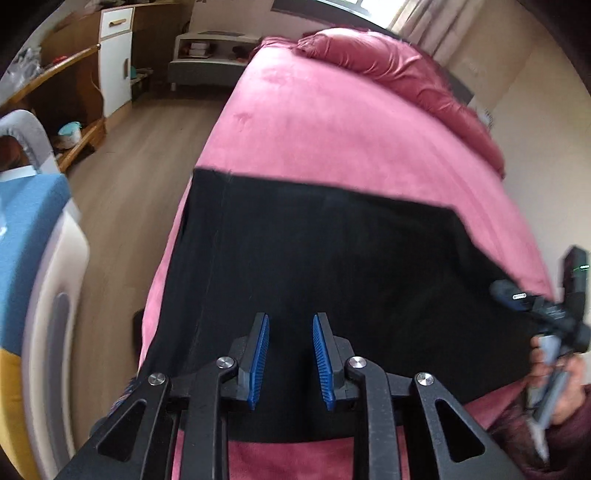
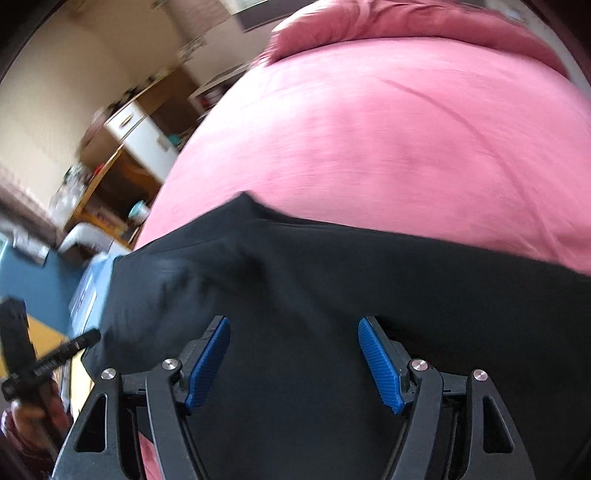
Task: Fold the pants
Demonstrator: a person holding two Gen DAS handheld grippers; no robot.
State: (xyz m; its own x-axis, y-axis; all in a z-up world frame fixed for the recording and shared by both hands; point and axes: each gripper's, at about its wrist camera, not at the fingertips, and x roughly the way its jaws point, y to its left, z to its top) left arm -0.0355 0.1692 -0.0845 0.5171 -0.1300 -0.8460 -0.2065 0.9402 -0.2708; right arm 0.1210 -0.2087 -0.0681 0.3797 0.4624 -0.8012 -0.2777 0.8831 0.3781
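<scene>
Black pants (image 1: 332, 266) lay flat across the near end of a bed's pink cover (image 1: 332, 122), reaching its left edge. Above the pants, the left gripper (image 1: 290, 325) hung with jaws slightly parted and nothing between them; the right gripper (image 2: 294, 328) hung over the same cloth, jaws spread wide, released

**Soft daylight, smeared edges**

Daylight enters through a window (image 1: 354, 5) at the top of the left wrist view, lighting the pink bed (image 1: 332, 122) evenly, without hard shadows or glare. The black pants (image 1: 332, 258) show almost no detail. Both views bend strongly toward dark round corners. Motion blur smears the right wrist view most, especially the furniture (image 2: 140, 136) at its left.
</scene>
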